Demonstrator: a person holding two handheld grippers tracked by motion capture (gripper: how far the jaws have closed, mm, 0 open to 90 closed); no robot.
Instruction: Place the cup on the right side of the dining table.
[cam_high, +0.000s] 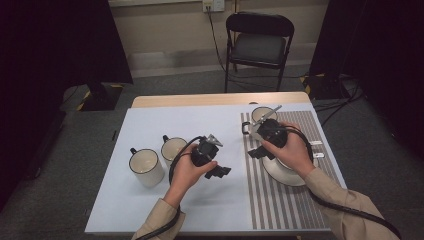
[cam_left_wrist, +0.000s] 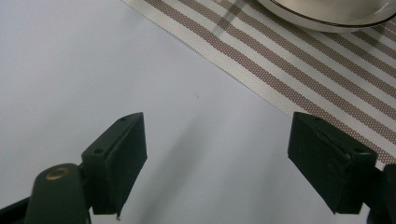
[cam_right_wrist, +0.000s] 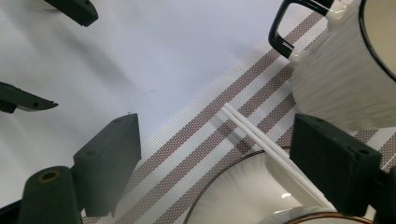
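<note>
My left gripper (cam_high: 218, 172) (cam_left_wrist: 217, 126) stands open over the bare pale table cover (cam_left_wrist: 93, 70), nothing between its fingers. A striped placemat (cam_high: 260, 195) (cam_left_wrist: 299, 70) lies just beyond it. My right gripper (cam_high: 257, 151) (cam_right_wrist: 215, 123) is open too, hovering low over the placemat's left part (cam_right_wrist: 196, 135). Beneath it lie a pair of white chopsticks (cam_right_wrist: 261, 140), resting on the rim of a white plate (cam_high: 285, 175) (cam_right_wrist: 233, 191) (cam_left_wrist: 327, 18). A white mug with a black handle (cam_high: 262, 115) (cam_right_wrist: 345, 79) stands right behind that gripper.
Two more white mugs (cam_high: 146, 166) (cam_high: 173, 148) stand at the table's left, close to my left hand. Two small white pieces (cam_high: 317, 149) lie at the placemat's right edge. A black folding chair (cam_high: 259, 45) stands beyond the table's far edge.
</note>
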